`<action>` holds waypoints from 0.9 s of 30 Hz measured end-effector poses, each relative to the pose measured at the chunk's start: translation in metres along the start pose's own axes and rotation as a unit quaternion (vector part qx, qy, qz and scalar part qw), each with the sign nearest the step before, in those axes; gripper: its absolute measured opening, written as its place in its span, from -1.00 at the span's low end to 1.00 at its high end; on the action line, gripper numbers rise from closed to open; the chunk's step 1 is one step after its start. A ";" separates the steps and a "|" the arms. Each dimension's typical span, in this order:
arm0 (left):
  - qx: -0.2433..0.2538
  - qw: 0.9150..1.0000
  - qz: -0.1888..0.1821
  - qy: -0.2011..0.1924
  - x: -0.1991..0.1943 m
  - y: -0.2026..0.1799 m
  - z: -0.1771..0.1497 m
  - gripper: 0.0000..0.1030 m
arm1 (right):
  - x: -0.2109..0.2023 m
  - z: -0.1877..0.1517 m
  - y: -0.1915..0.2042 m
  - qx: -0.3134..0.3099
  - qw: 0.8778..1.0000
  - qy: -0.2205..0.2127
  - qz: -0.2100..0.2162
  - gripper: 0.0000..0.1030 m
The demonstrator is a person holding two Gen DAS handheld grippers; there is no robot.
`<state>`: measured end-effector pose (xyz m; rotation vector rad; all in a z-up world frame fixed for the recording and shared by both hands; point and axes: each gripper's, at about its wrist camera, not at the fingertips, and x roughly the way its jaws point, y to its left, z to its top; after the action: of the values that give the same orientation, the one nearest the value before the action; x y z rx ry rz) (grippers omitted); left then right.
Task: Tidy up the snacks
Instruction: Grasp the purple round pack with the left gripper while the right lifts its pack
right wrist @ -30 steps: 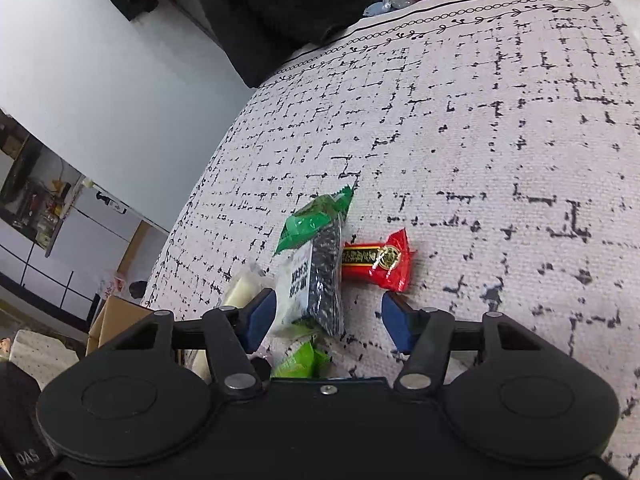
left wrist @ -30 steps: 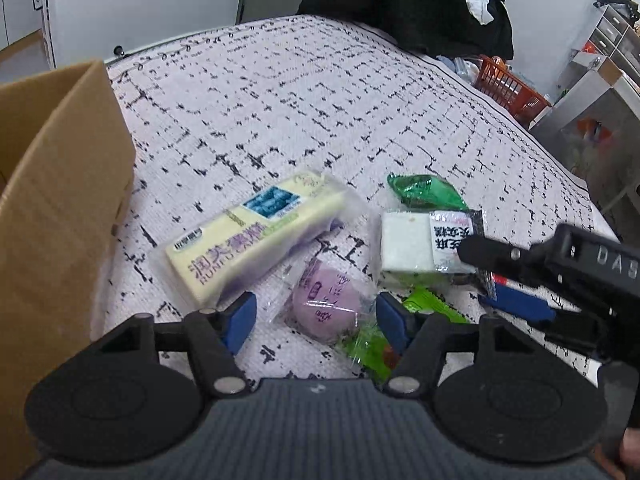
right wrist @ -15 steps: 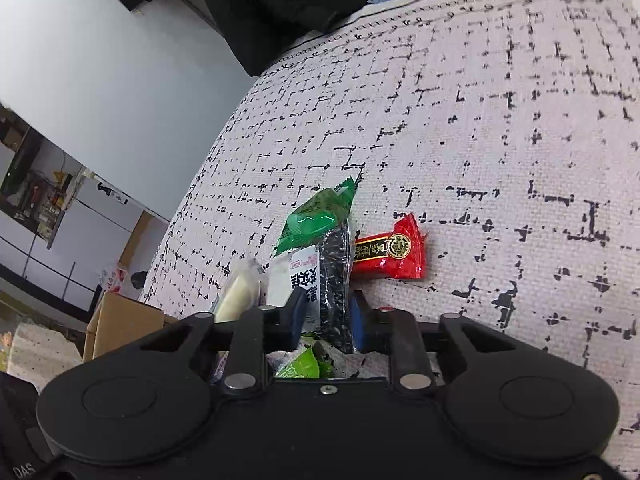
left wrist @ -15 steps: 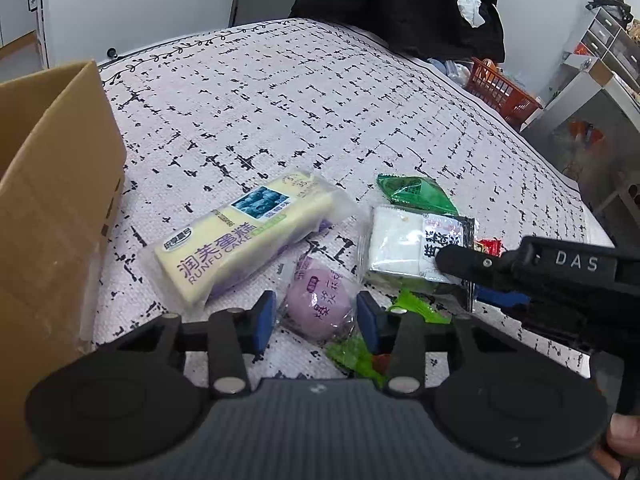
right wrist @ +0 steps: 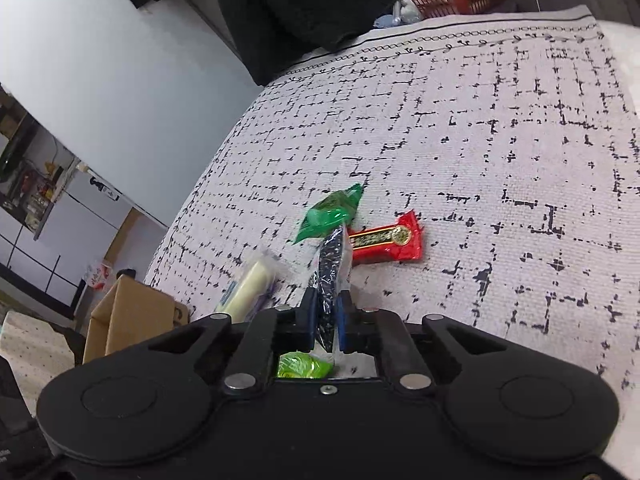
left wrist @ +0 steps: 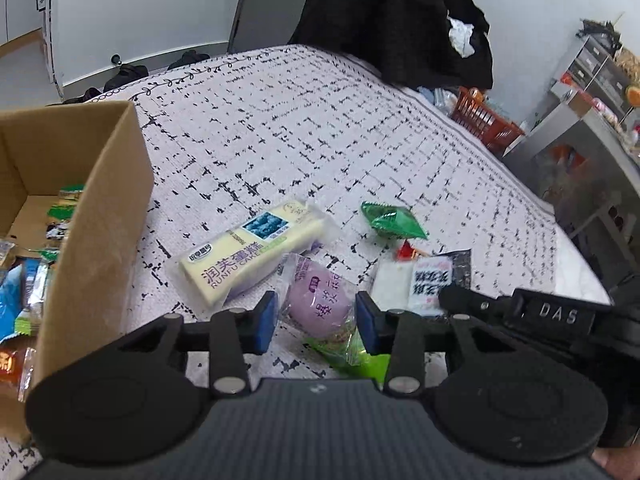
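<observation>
My left gripper (left wrist: pixel 316 322) is shut on a round purple snack (left wrist: pixel 320 304) in a clear wrapper, its blue pads pressing both sides just above the bedspread. A light-green packet (left wrist: pixel 352 356) lies under it. My right gripper (right wrist: pixel 326 320) is shut on a black-and-white packet (right wrist: pixel 330 276), which stands on edge between the pads. In the left wrist view that packet (left wrist: pixel 416 284) hangs at the tip of the right gripper (left wrist: pixel 446 296). A yellow cake bar (left wrist: pixel 248 256), a green packet (right wrist: pixel 328 214) and a red packet (right wrist: pixel 384 238) lie loose nearby.
An open cardboard box (left wrist: pixel 100 220) with several snacks inside stands at the left. The patterned bedspread (left wrist: pixel 300 120) stretches far beyond the snacks. Black clothing (left wrist: pixel 392 20) hangs at the far end and an orange basket (left wrist: pixel 484 120) sits beside the bed.
Both grippers closed from wide open: the left onto the purple snack, the right onto the black-and-white packet. Both have risen a little, and the packet has tipped up on edge.
</observation>
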<state>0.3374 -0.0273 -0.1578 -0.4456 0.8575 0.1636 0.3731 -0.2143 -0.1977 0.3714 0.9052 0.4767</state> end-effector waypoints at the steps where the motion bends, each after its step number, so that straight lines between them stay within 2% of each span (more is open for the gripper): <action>1: -0.001 1.000 -0.002 0.000 -0.003 0.001 0.000 -0.20 | -0.003 -0.001 0.004 -0.004 1.000 -0.001 -0.001 -0.83; 6: -0.012 1.000 -0.011 -0.004 -0.019 0.006 0.001 -0.21 | -0.014 -0.004 0.022 -0.028 1.000 -0.002 -0.006 -0.86; 27: -0.016 0.996 -0.035 -0.076 -0.100 0.024 0.017 -0.21 | -0.068 -0.010 0.091 -0.069 0.996 -0.053 0.006 -0.88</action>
<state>0.2770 0.0052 -0.0793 -0.4867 0.6897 0.1450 0.3076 -0.1741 -0.1140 0.2734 0.7638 0.5220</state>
